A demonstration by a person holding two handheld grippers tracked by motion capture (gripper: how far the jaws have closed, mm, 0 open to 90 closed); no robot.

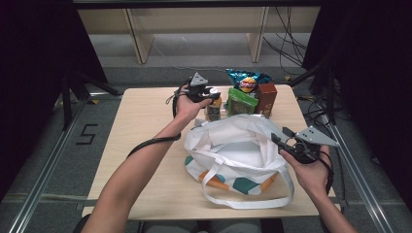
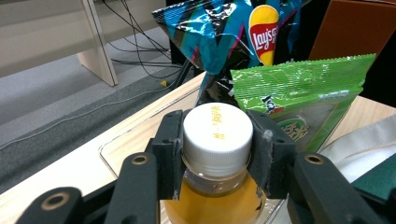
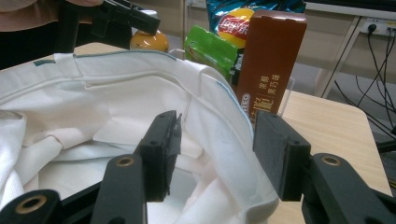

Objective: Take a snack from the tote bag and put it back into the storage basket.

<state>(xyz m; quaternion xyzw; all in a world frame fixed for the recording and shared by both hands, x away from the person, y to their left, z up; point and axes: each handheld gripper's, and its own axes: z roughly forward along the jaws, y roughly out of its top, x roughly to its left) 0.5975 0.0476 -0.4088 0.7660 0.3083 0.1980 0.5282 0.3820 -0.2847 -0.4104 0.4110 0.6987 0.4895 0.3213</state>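
Left gripper (image 2: 217, 154) clamped on bottle cap (image 2: 217, 130), right gripper (image 3: 217, 149) astride bag rim (image 3: 219, 100)

chip bag (image 2: 233, 32): "Lay's" | floor (image 1: 29, 145): "5" (black tape) | brown box (image 3: 271, 60): unreadable print

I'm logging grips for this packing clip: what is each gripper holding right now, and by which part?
The left gripper clamps the bottle by its white cap. The right gripper straddles the tote bag's rim without pinching it.
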